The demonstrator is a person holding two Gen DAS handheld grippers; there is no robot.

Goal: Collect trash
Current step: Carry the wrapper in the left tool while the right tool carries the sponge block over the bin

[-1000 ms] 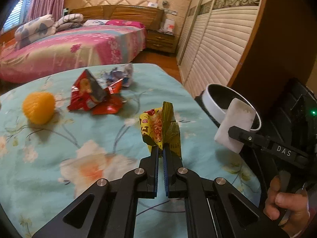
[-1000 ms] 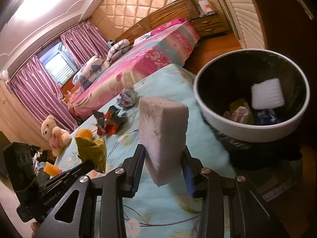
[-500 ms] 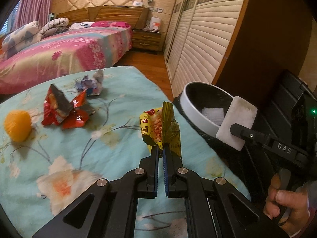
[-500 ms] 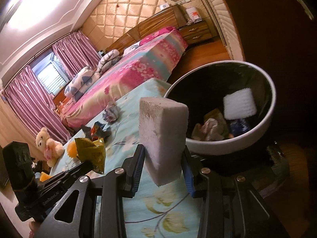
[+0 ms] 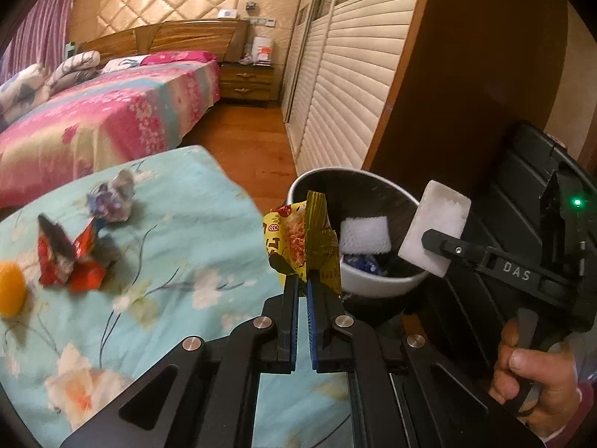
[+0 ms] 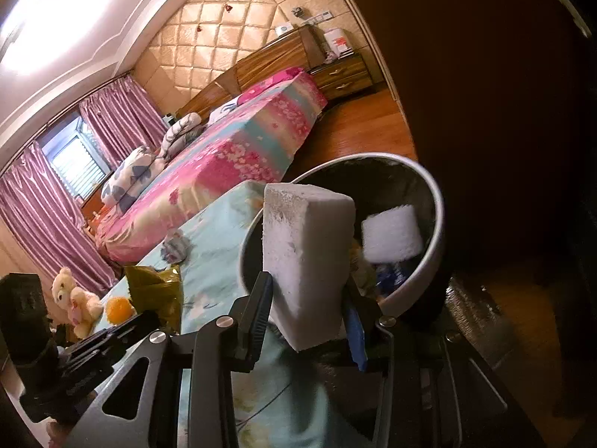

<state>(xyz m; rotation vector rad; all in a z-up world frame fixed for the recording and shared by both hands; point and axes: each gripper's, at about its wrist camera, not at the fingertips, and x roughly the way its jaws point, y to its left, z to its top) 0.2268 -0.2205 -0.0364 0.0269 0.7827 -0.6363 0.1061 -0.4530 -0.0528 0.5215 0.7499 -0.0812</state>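
My left gripper [image 5: 302, 280] is shut on a yellow snack wrapper [image 5: 298, 240] and holds it at the near rim of the white trash bin [image 5: 377, 285]. My right gripper [image 6: 308, 298] is shut on a white foam block [image 6: 306, 261], held over the bin's near rim [image 6: 434, 231]; the block also shows in the left wrist view [image 5: 434, 231]. Inside the bin lie another white foam piece [image 5: 365, 235] and some wrappers. A red wrapper [image 5: 69, 257] and a crumpled bluish wrapper [image 5: 112, 196] lie on the table's floral cloth [image 5: 179, 246].
An orange ball [image 5: 11, 287] sits at the table's left. A dark wooden cabinet [image 5: 466, 74] stands right behind the bin. A bed [image 5: 104, 123] and wooden floor [image 5: 246, 142] lie beyond the table's far edge. A teddy bear [image 6: 74, 298] shows far left.
Both grippers have moved right toward the bin with their loads. The wrapper now overlaps the bin's rim, and the foam block is over the bin's edge.
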